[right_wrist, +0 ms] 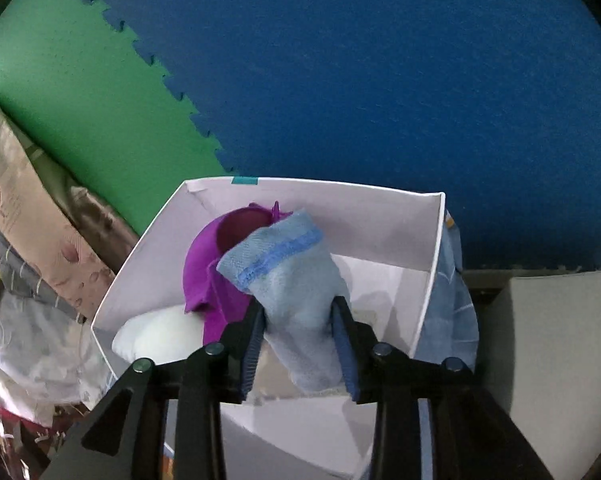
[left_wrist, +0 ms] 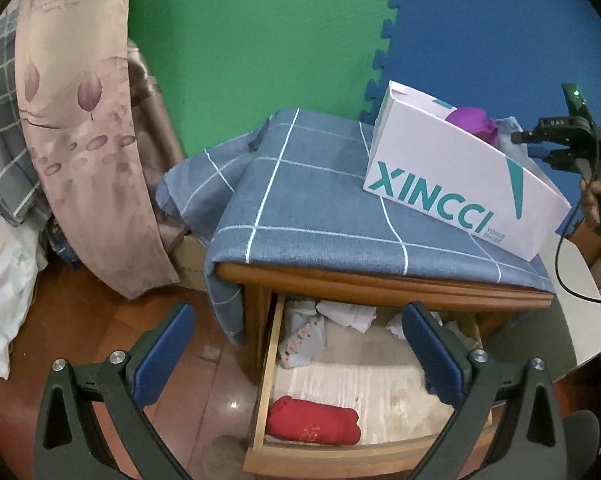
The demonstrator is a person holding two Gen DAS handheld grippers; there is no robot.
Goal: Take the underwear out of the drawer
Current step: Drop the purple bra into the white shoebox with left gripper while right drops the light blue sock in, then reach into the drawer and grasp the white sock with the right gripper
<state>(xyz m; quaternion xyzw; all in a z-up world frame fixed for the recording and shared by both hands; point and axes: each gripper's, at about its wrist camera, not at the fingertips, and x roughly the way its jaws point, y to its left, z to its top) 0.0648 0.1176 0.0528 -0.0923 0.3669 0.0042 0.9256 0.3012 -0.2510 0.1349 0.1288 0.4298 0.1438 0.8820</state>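
Note:
The wooden drawer (left_wrist: 266, 364) stands pulled open below the cloth-covered nightstand. In it lie a red folded piece (left_wrist: 312, 422) at the front and pale underwear (left_wrist: 304, 336) and white pieces (left_wrist: 350, 316) at the back. My left gripper (left_wrist: 296, 356) is open and empty, above the drawer. My right gripper (right_wrist: 298, 334) is shut on light blue underwear (right_wrist: 288, 272) and holds it over the white box (right_wrist: 380, 208). Purple underwear (right_wrist: 204, 272) and a white piece (right_wrist: 156, 336) lie inside the box. The right gripper also shows in the left wrist view (left_wrist: 540, 144), beside the box (left_wrist: 452, 176).
A blue checked cloth (left_wrist: 300, 200) covers the nightstand top. A floral pillow (left_wrist: 80, 120) and bedding lean at the left. Green and blue foam mats (left_wrist: 260, 40) line the wall behind. A grey rounded surface (left_wrist: 572, 320) lies at the right. The floor is brown wood (left_wrist: 100, 328).

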